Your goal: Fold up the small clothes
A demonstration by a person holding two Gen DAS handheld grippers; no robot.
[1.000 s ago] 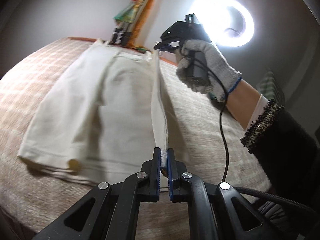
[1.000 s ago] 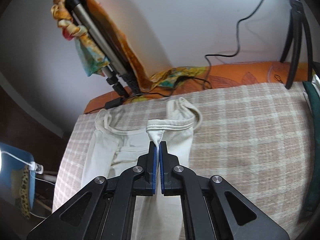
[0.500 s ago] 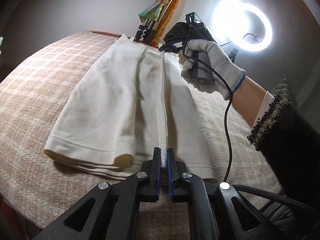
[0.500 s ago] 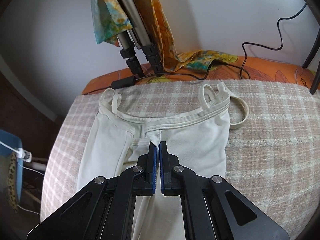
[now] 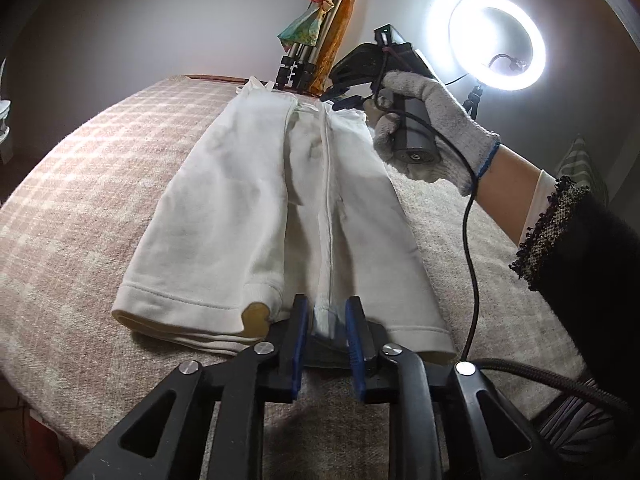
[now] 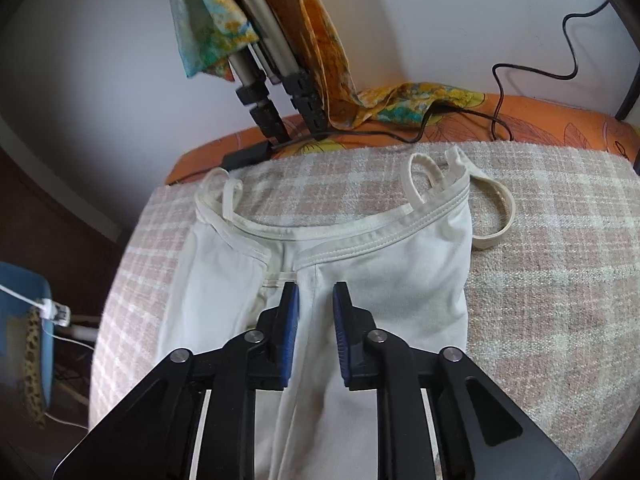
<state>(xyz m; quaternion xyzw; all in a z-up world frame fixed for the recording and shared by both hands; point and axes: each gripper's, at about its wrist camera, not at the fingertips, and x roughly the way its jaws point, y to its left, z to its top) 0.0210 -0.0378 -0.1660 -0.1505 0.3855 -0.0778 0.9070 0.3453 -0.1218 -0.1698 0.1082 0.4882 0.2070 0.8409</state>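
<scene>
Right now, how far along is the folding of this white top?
Done: both sides of the white top are folded in to the middle and it lies flat on the checked cover. In hand: nothing; the left hand-held gripper and right hand-held gripper are open over the middle fold. Left: folding hem to straps.

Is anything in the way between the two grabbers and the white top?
Nothing visible. The open left gripper straddles the white strappy top at its hem fold, and the open right gripper sits directly over its neckline end.
</scene>
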